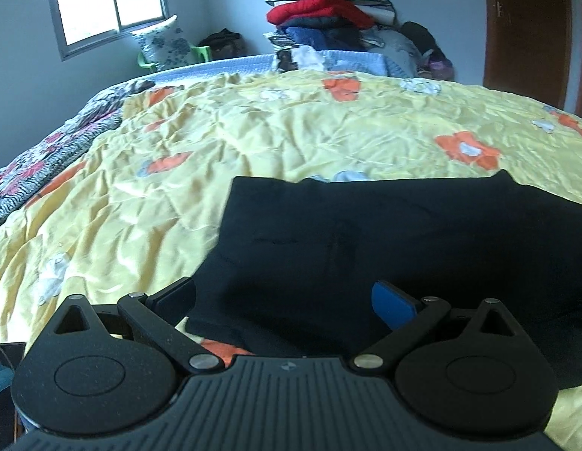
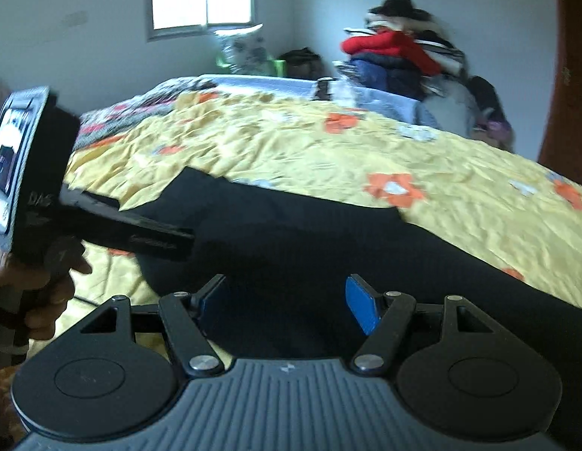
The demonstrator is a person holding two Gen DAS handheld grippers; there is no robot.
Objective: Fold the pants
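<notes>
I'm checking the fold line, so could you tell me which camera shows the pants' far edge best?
The left wrist view: the pants lie sharp, with their far edge fully visible. The right wrist view shows them blurred, partly behind the left gripper.

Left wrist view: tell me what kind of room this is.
Most likely a bedroom in a home. A bed with a yellow flowered bedspread fills the view, a heap of clothes sits against the far wall, and a pillow rests under the window.
</notes>
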